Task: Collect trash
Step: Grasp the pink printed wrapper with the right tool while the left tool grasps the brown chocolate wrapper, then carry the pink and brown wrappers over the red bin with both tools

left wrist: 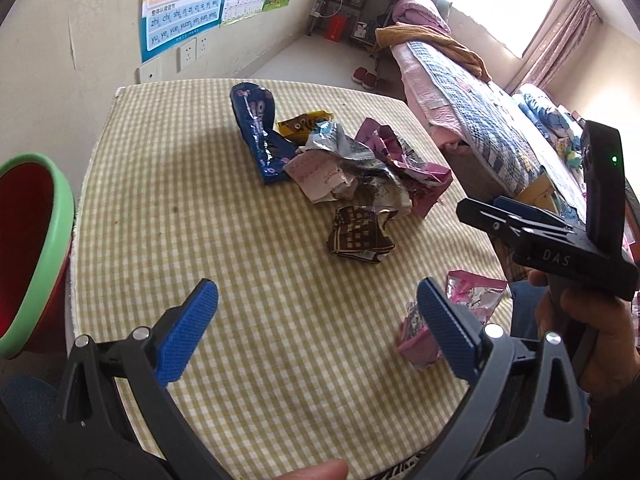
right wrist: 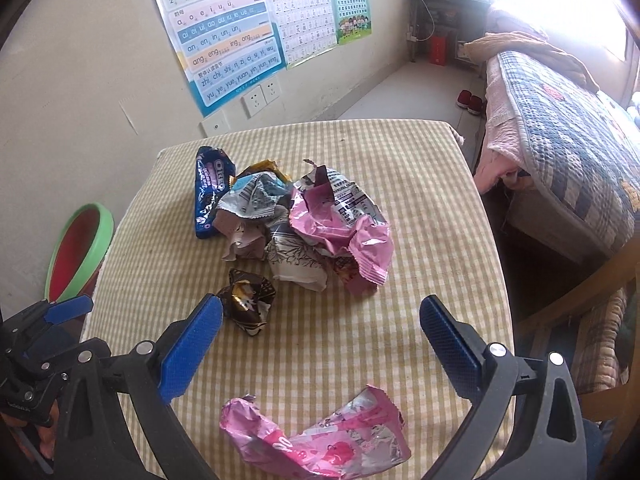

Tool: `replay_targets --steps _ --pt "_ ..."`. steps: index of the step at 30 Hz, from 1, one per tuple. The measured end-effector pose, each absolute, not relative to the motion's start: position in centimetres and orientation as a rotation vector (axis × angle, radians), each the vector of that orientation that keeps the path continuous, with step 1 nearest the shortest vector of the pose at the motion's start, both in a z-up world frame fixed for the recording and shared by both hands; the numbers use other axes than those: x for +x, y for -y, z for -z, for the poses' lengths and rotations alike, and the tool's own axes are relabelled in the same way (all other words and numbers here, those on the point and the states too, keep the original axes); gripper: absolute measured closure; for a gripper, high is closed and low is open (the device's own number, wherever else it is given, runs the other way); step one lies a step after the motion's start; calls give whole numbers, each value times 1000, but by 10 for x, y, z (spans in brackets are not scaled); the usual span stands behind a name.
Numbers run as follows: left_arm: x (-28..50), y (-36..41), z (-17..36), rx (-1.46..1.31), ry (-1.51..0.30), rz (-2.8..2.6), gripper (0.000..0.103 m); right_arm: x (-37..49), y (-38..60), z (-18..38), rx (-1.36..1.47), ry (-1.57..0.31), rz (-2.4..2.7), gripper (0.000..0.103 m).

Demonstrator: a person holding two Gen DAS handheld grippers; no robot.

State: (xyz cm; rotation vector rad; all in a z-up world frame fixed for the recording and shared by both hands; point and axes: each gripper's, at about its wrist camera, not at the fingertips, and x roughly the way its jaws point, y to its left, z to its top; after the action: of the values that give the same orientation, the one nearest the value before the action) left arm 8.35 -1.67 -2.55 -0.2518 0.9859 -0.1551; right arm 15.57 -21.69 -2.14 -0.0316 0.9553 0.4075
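Worktop [right wrist: 420, 200] holds all the trash uncollected: big wrapper pile [right wrist: 296, 224] at 12 o'clock in the right wrist view, brown wrapper [right wrist: 248, 300] at 11, loose pink wrapper [right wrist: 320, 436] at 6; red bin with green rim [left wrist: 28, 248] sits off the edge at 9 in the left view, nothing visible inside. Left gripper [left wrist: 318, 328] and right gripper [right wrist: 320, 344] both spread wide, holding nothing, touching nothing.
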Motion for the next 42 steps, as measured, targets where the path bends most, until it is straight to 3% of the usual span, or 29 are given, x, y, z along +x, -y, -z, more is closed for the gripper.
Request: replay_targets --steps 7,13,19,22,23,25,27,29,35,42 --pt "117 51 45 -211 -1026 196 6 187 229 37 -22 -982 -375 9" --pt "148 68 74 -222 -1075 193 7 207 226 50 -34 -1013 -402 19" --pt "167 78 92 -228 -1113 178 18 224 221 58 -32 -1027 -415 28" --pt "171 79 94 -239 -1116 172 34 229 218 63 -29 -1038 -420 39" --pt "171 79 93 -235 -1113 169 40 229 218 64 -28 -1040 -421 47" --pt "170 77 93 -239 -1111 174 43 229 217 64 -33 -1036 -418 56" --pt "167 77 92 -231 -1107 176 44 228 217 64 -34 -1034 -416 75" --pt "164 73 91 -232 -1105 172 45 225 219 63 -32 -1028 -411 83" --pt "153 63 82 -237 -1081 160 45 216 226 59 -16 -1017 -412 96" --pt "141 47 71 -248 -1057 143 45 206 233 56 22 -1015 -413 99"
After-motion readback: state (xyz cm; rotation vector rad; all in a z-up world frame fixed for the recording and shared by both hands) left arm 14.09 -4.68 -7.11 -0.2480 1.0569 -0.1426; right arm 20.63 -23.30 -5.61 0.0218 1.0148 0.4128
